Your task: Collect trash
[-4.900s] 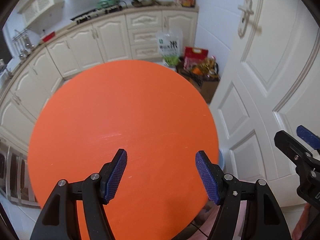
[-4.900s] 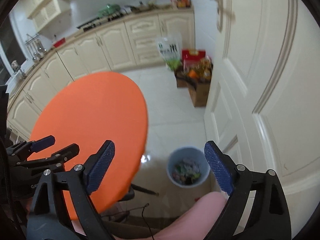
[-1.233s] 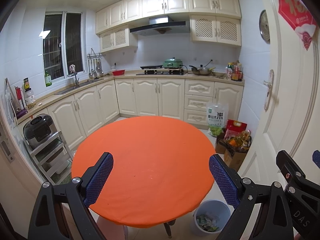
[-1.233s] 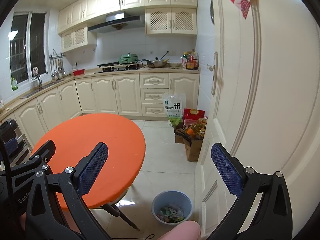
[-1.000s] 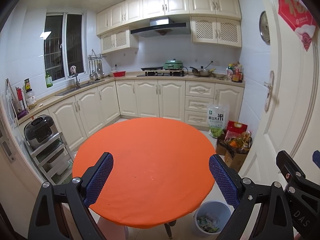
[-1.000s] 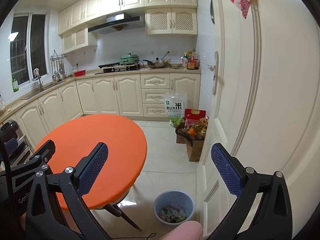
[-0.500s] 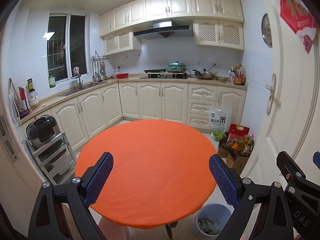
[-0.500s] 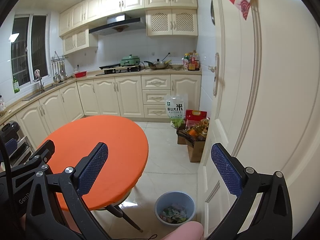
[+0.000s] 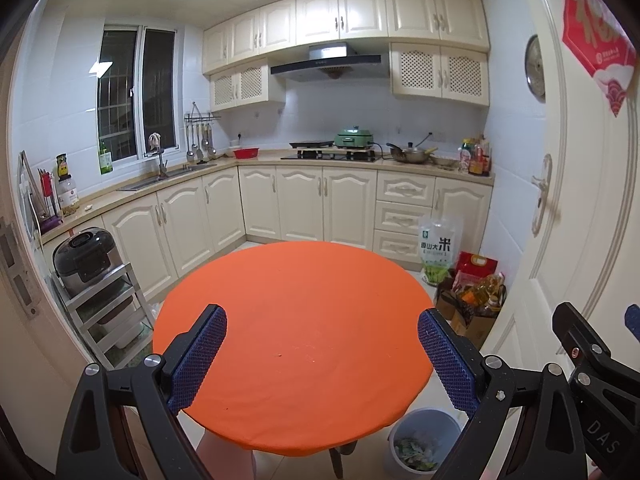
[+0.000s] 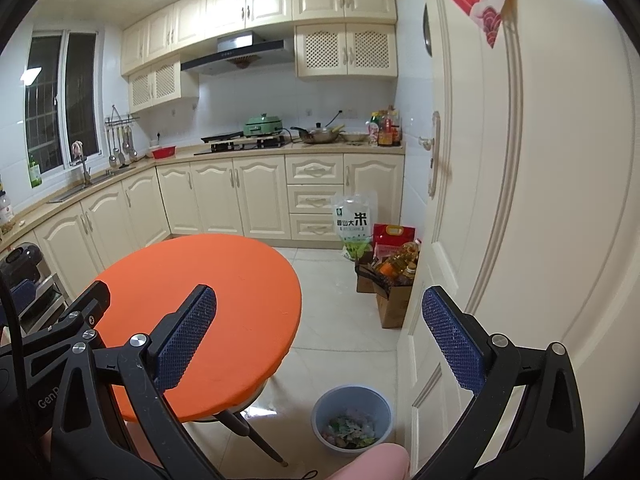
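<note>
A round orange table [image 9: 296,332] stands in a kitchen, its top bare apart from a few tiny specks; it also shows in the right wrist view [image 10: 224,312]. A blue-grey waste bin [image 10: 352,420] with trash in it stands on the floor by the table's near right side, next to the door; it also shows in the left wrist view [image 9: 420,440]. My left gripper [image 9: 320,356] is open and empty, held back from and above the table. My right gripper [image 10: 320,340] is open and empty, to the right of the left one, above the floor.
A white door [image 10: 520,200] stands close on the right. A cardboard box of bottles [image 10: 394,276] and a rice bag [image 10: 354,224] sit on the floor beside the cabinets [image 9: 320,208]. A metal rack with a rice cooker [image 9: 86,260] stands left of the table.
Both grippers have pulled back and tilted up from close over the table, so the whole kitchen shows. Over the last second the view has only drifted up slightly. Both jaws stay open.
</note>
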